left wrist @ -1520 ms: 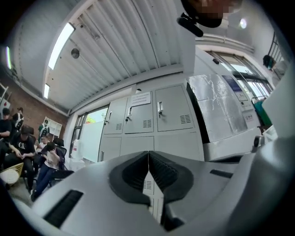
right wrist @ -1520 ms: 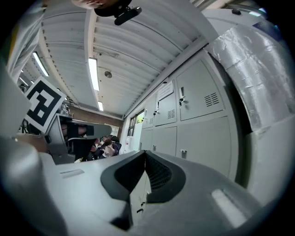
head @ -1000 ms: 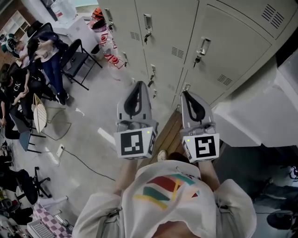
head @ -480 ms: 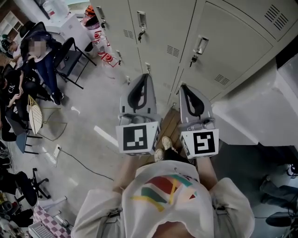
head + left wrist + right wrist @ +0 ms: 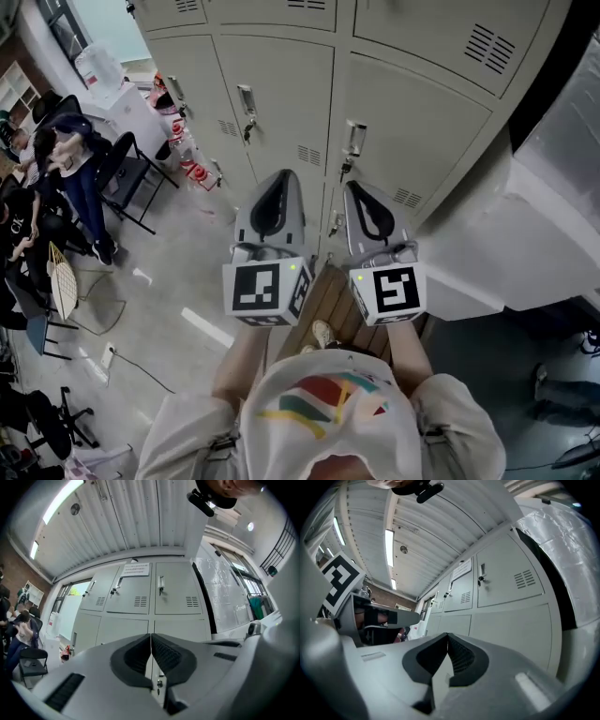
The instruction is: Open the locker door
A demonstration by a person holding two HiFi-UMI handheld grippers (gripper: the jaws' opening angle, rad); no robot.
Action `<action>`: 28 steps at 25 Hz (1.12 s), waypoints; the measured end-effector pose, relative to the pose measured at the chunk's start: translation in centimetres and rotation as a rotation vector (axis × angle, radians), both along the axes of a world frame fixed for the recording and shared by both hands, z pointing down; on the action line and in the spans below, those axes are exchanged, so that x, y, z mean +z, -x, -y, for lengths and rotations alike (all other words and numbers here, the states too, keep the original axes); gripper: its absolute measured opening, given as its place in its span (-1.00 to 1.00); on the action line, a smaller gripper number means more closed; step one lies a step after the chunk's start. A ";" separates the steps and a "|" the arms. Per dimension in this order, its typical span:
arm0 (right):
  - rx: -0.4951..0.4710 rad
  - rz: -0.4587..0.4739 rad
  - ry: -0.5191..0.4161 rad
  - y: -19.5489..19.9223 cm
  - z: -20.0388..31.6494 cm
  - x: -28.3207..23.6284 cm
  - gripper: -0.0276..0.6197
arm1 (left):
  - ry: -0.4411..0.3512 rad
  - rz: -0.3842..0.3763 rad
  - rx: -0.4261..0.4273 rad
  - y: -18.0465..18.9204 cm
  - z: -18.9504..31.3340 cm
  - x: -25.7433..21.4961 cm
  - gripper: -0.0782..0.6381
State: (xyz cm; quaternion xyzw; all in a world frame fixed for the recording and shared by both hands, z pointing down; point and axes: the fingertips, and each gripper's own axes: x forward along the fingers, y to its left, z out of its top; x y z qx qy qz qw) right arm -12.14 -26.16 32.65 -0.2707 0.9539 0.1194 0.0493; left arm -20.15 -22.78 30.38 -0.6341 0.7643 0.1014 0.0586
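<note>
Grey lockers (image 5: 422, 122) ahead, doors all shut; left gripper (image 5: 278, 178) & right gripper (image 5: 354, 187) both closed, empty, side by side.

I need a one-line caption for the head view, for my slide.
From above: a person points the left claw and right claw, both shut and empty, at closed grey locker doors.

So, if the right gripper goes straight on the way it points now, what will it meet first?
Most likely the closed lower locker door ahead of the right gripper, below the door with the latch. Nothing shows in between, but how far off the door is remains unclear.
</note>
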 end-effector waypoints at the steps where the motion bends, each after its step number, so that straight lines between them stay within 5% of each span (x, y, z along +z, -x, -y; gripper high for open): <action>1: 0.006 0.009 -0.027 -0.3 0.5 -1.2 -0.90 | -0.020 0.010 0.015 -0.3 0.5 -1.2 -0.73; 10: 0.075 0.099 -0.246 -3.4 3.6 -13.3 -0.90 | -0.206 0.111 0.146 -3.3 2.9 -13.1 -0.73; 15: -0.003 0.200 -0.324 -3.3 4.1 -21.1 -0.90 | -0.291 0.142 0.176 -3.7 4.3 -18.9 -0.73; 28: 0.042 0.296 -0.378 -0.3 8.2 -33.4 -0.89 | -0.294 0.241 0.122 -2.4 8.7 -26.6 -0.73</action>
